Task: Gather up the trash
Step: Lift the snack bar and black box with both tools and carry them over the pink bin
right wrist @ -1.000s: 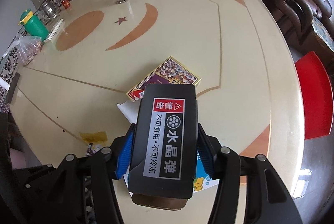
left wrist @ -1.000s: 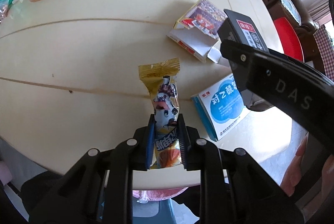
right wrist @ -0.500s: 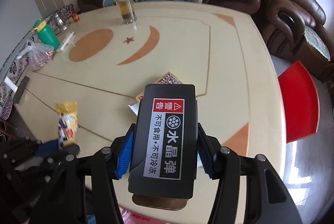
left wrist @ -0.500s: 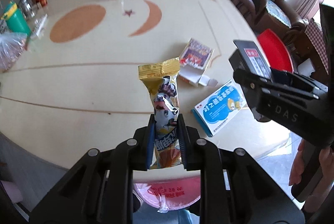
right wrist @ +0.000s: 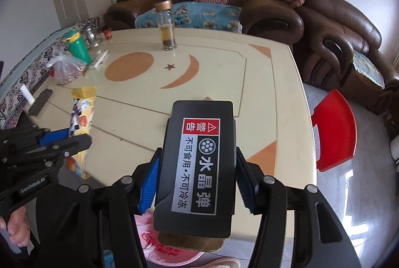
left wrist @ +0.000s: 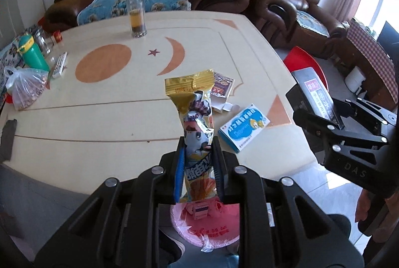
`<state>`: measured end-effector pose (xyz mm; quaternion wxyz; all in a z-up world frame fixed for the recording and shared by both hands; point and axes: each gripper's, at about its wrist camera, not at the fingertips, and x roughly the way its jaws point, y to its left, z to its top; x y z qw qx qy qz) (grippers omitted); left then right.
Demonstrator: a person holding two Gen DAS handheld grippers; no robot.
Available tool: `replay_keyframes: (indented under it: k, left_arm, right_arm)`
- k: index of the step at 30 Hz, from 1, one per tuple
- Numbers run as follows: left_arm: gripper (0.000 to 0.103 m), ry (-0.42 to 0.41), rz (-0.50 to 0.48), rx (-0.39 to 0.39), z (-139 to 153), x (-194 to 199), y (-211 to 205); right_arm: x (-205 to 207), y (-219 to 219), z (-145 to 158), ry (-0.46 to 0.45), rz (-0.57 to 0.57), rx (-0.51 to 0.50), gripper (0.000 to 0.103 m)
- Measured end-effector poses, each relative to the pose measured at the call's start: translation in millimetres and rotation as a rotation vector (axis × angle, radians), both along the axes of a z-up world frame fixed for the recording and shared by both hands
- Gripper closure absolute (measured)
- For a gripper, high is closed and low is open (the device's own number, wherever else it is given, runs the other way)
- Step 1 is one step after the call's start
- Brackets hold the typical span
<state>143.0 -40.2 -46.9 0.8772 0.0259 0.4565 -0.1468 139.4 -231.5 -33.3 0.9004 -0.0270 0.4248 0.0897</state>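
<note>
Wrapper [left wrist: 197,128] was clamped upright in the left tool [left wrist: 198,168], black box [right wrist: 197,163] gripped by the right tool [right wrist: 195,183]; both hung over the pink-lined bin [left wrist: 207,228] beside the table [left wrist: 99,115], presumably for dropping.

pink-lined bin [left wrist: 207,225] half hidden behind tongs, print blurred
</note>
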Motion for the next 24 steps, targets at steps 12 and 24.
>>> replay_keyframes:
  k: [12, 24]
  left_arm:
    - [0.082, -0.066, -0.055, 0.022, 6, -46, 10]
    - [0.082, -0.036, -0.104, 0.059, -24, -62, 8]
  right_arm:
    - [-58, 22, 13, -0.045, 0.037, -0.029, 0.049]
    - [-94, 32, -19, -0.02, 0.029, -0.051, 0.049]
